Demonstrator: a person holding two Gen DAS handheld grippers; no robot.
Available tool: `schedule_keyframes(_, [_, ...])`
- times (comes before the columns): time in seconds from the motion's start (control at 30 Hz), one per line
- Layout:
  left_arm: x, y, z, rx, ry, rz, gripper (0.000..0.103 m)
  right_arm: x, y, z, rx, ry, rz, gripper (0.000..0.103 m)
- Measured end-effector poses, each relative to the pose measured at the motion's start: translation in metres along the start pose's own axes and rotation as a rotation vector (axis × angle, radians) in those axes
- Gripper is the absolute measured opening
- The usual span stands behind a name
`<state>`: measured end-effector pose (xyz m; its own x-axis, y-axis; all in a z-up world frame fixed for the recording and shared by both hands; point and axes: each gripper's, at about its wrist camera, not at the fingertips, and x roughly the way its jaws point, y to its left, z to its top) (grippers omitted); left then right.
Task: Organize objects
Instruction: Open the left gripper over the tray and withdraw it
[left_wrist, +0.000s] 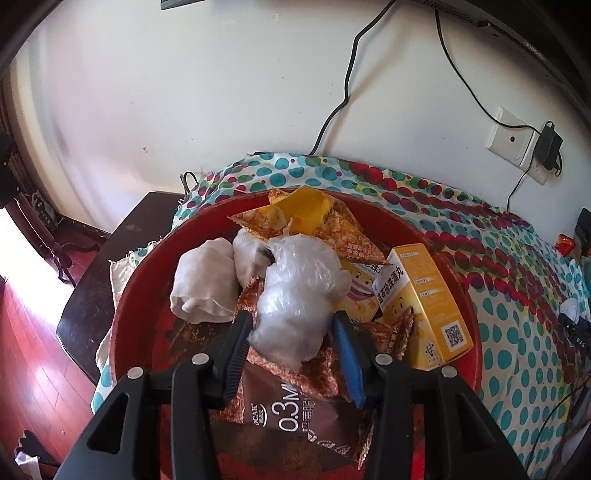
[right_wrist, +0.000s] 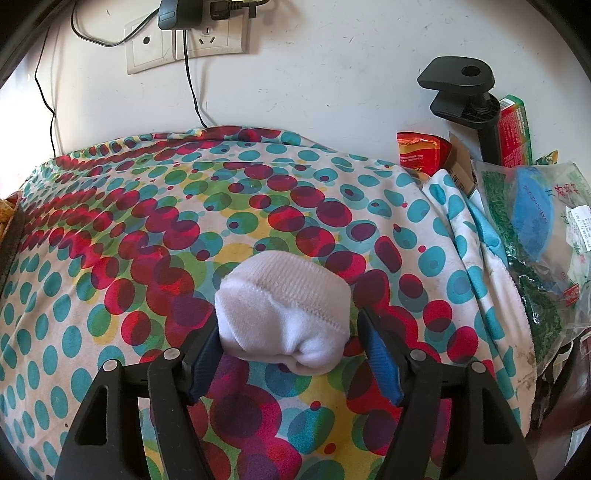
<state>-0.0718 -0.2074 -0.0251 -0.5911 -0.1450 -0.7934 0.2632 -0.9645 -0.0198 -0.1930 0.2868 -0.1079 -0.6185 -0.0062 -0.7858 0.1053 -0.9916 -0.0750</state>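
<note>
My left gripper (left_wrist: 291, 317) hangs over a red basin (left_wrist: 147, 266). A crumpled clear plastic bag (left_wrist: 295, 288) lies between its jaws on the pile, puffed and not squeezed, so the gripper is open. The pile also holds a rolled grey cloth (left_wrist: 203, 284), a yellow medicine box (left_wrist: 428, 306), waffle-print wrappers (left_wrist: 347, 236) and a brown snack packet (left_wrist: 291, 417). My right gripper (right_wrist: 289, 317) is open around a balled white sock (right_wrist: 284, 317) resting on the spotted cloth (right_wrist: 147, 221). The sock brushes the left finger, and a gap shows at the right finger.
The basin stands on the spotted cloth (left_wrist: 517, 295) beside a dark wooden table (left_wrist: 110, 258). Cables hang from a wall socket (left_wrist: 513, 140). In the right wrist view a black clamp (right_wrist: 458, 81), a red packet (right_wrist: 421, 147) and plastic bags (right_wrist: 535, 229) crowd the right edge.
</note>
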Motion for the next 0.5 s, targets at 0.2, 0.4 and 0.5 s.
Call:
schedule_keyframes(0.2, [-0.015, -0.004, -0.015, -0.003, -0.024, -0.012, 0.046, 0.001, -0.001, 0.000, -0.002, 0.000, -0.005, 0.069])
schedule_keyframes(0.4, [-0.045, -0.020, -0.046, 0.049, -0.131, -0.001, 0.046, 0.001, -0.001, 0.000, 0.000, 0.000, -0.005, 0.069])
schedule_keyframes(0.5, [-0.056, -0.028, -0.062, 0.083, -0.177, -0.004, 0.047, 0.001, -0.002, 0.000, 0.003, 0.002, -0.004, 0.069])
